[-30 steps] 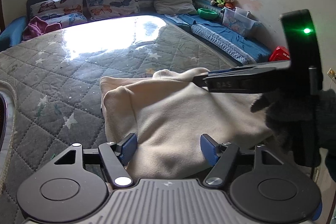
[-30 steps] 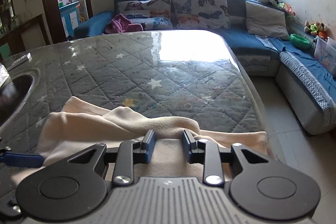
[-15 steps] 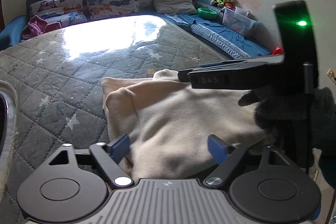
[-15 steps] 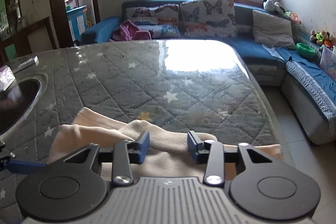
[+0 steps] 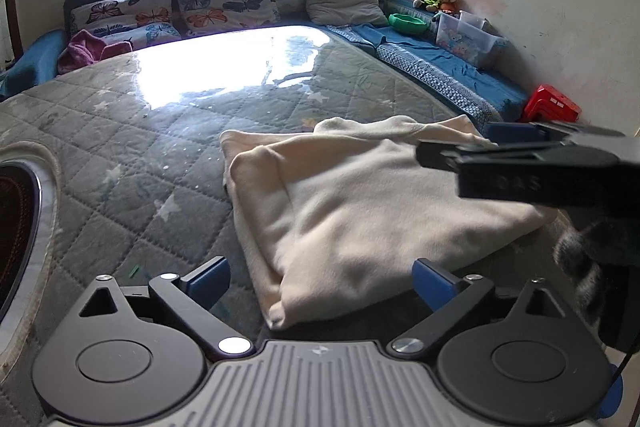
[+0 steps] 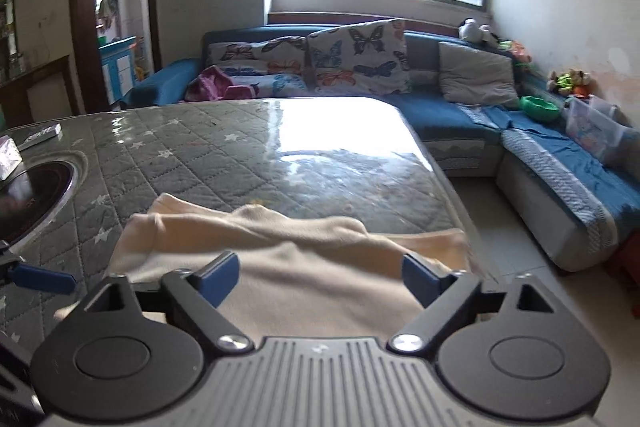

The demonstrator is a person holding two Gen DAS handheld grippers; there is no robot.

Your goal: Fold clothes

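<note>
**Cream garment lies in a folded bundle, both grippers spread wide and empty**

The quilted grey table (image 5: 120, 147), the largest thing here, carries the work: its flat, glossy top gives a broad bed for laying cloth out, and the garment sits at its near right corner, close to the edge, within easy reach of both tools. Behind it the blue sofa (image 6: 440, 115) runs along the wall and round the corner, bearing butterfly cushions (image 6: 360, 59) and a pink cloth (image 6: 212, 83).

The cream garment (image 5: 360, 207) rests on the table as a thick, layered rectangle with doubled edges, a looser ridge of cloth bunched along its far side. It already looks folded. This would fit a fold just laid down as well as a bundle waiting for a further fold or tidying of that ridge.

The left gripper (image 5: 320, 279) hangs just short of the bundle's near corner, fingers wide apart and holding nothing. The right gripper (image 6: 320, 275) hovers over the garment's right part, likewise spread and empty.

Of containers, a clear plastic box (image 5: 468, 35) on the sofa holds something, too small to tell what; a green bowl (image 6: 538, 107) sits beside it, its contents hidden
</note>
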